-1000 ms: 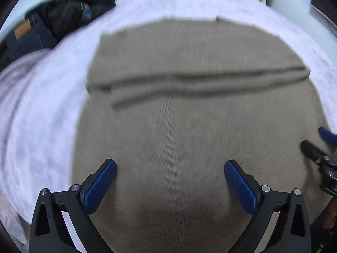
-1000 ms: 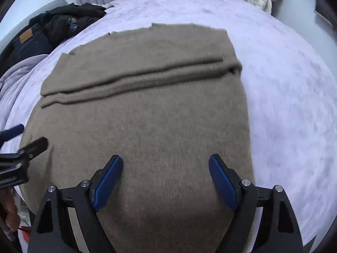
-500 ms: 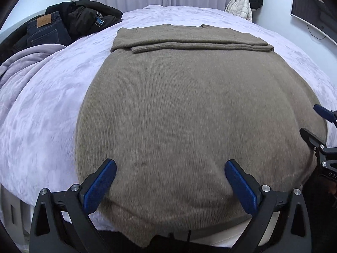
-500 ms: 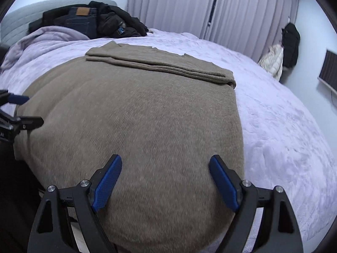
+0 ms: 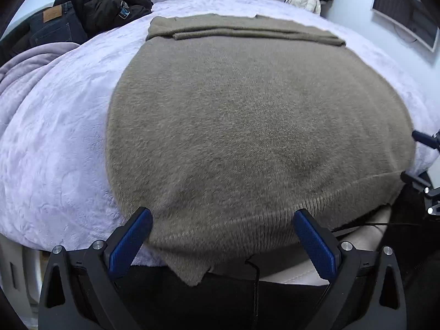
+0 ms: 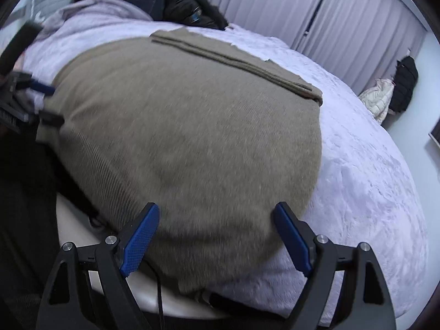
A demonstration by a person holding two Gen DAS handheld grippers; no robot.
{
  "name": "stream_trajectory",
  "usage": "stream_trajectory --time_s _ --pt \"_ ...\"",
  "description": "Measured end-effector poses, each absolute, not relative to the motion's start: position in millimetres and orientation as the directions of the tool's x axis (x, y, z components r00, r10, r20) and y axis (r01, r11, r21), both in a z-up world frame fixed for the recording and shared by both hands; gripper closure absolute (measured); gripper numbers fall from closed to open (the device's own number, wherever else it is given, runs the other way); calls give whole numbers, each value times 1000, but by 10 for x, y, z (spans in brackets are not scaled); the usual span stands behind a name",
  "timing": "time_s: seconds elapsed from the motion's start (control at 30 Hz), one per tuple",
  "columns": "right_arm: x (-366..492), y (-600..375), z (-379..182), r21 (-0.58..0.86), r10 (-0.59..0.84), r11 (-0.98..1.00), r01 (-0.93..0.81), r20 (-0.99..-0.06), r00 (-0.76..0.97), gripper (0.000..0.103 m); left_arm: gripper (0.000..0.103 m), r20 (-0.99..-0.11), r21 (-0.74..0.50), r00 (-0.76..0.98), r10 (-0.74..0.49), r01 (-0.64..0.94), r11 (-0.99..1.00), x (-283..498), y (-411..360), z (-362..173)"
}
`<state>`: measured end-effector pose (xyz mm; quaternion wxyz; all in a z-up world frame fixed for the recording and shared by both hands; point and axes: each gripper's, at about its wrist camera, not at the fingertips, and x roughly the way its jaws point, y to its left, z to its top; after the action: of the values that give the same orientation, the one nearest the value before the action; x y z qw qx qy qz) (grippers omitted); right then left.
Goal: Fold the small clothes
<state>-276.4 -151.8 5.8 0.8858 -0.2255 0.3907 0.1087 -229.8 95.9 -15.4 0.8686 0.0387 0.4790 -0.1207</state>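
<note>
A taupe knit sweater (image 5: 247,115) lies flat on the lavender bed cover (image 5: 55,126), its sleeves folded across the far end and its ribbed hem hanging over the near bed edge. It also shows in the right wrist view (image 6: 192,137). My left gripper (image 5: 221,243) is open and empty, low at the hem's left part. My right gripper (image 6: 217,238) is open and empty at the hem's right corner. Each gripper shows at the edge of the other's view: the right gripper (image 5: 423,162) and the left gripper (image 6: 35,104).
Dark jeans and a black jacket (image 5: 82,13) are piled at the far left of the bed, beside a bunched lavender blanket (image 5: 24,66). Curtains (image 6: 330,13) hang behind the bed. A white jacket (image 6: 376,99) and a black bag hang at the right wall.
Both grippers have pulled back and dropped from above the sweater's middle to its hem at the near bed edge. Both stayed open. The sweater has not moved.
</note>
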Motion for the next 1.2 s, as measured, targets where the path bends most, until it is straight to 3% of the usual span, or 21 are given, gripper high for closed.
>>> stream_trajectory --time_s 0.13,0.37,0.67,0.87,1.0,1.2 --pt "-2932 -1729 98 -280 35 890 -359 -745 666 15 0 -821 -107 530 -211 221 969 -2334 1161 -86" --pt "-2695 -2189 43 10 159 967 -254 -805 572 15 0 -815 -184 507 -280 231 955 -2277 1346 -154" --pt "-2730 -1939 -33 13 222 933 -360 -808 546 15 0 -791 -387 447 -417 162 908 -2148 1644 -337" --pt "-2654 -1958 -61 118 297 930 -348 -798 525 15 0 -807 -279 470 -357 230 932 -2189 1319 -214" --pt "-2673 -2122 -57 219 360 924 -313 -771 525 24 0 -792 -211 499 -351 317 925 -2259 1093 -130" --pt "-2654 -2318 -108 343 437 899 -273 -738 514 28 0 -826 -176 477 -300 288 942 -2122 989 -200"
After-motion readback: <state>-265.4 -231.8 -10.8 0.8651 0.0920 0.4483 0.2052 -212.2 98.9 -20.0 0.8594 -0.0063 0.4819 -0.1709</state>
